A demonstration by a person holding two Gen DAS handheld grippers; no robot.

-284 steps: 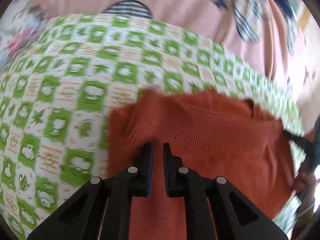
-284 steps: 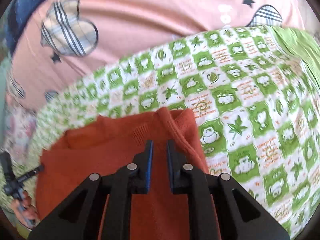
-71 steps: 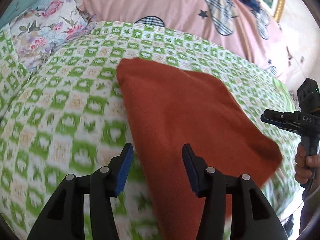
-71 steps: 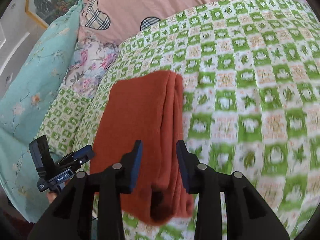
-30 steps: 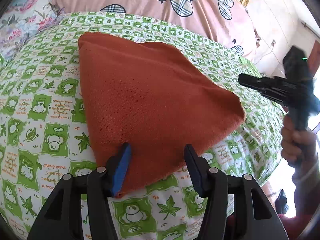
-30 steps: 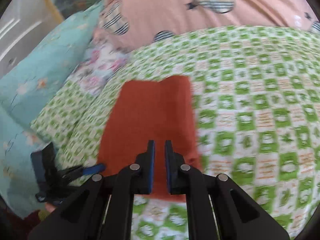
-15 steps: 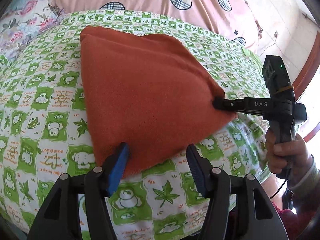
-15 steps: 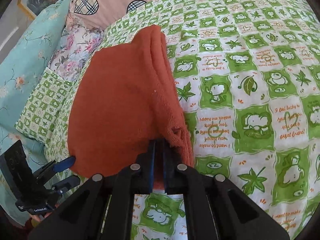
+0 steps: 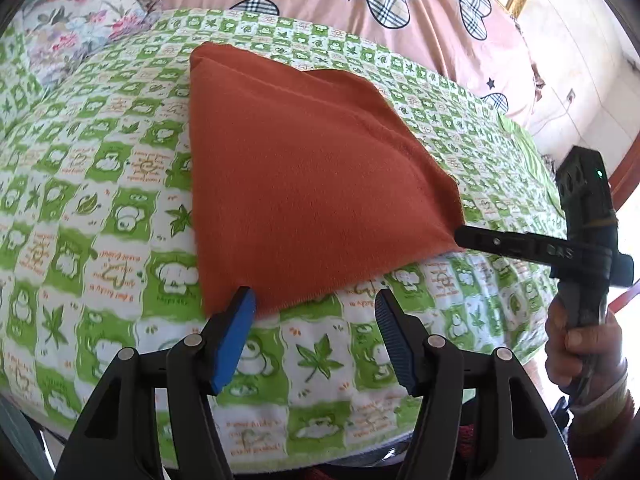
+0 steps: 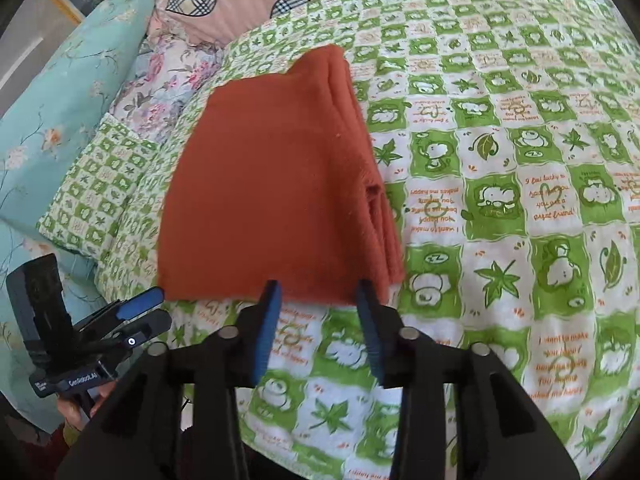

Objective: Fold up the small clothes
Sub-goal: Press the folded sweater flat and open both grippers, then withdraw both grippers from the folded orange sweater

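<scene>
A rust-orange knitted garment (image 9: 304, 176) lies folded into a flat stack on the green checked bedspread (image 9: 100, 168). It also shows in the right wrist view (image 10: 276, 184), with its layered edge on the right side. My left gripper (image 9: 314, 306) is open and empty, just in front of the garment's near left corner. My right gripper (image 10: 318, 294) is open and empty at the garment's near right corner. The right gripper shows from the side in the left wrist view (image 9: 464, 236), its tips at the cloth's corner. The left gripper shows in the right wrist view (image 10: 150, 312).
A pink quilt with checked hearts (image 9: 400, 8) lies across the far side of the bed. A teal floral pillow (image 10: 52, 92) and a flowered cushion (image 10: 168, 68) lie at the left. The bed's near edge (image 9: 280, 452) runs just under the grippers.
My right gripper was shut on the garment's near right corner half a second ago; it has let go and now stands open. The garment lies still. The left gripper stays open.
</scene>
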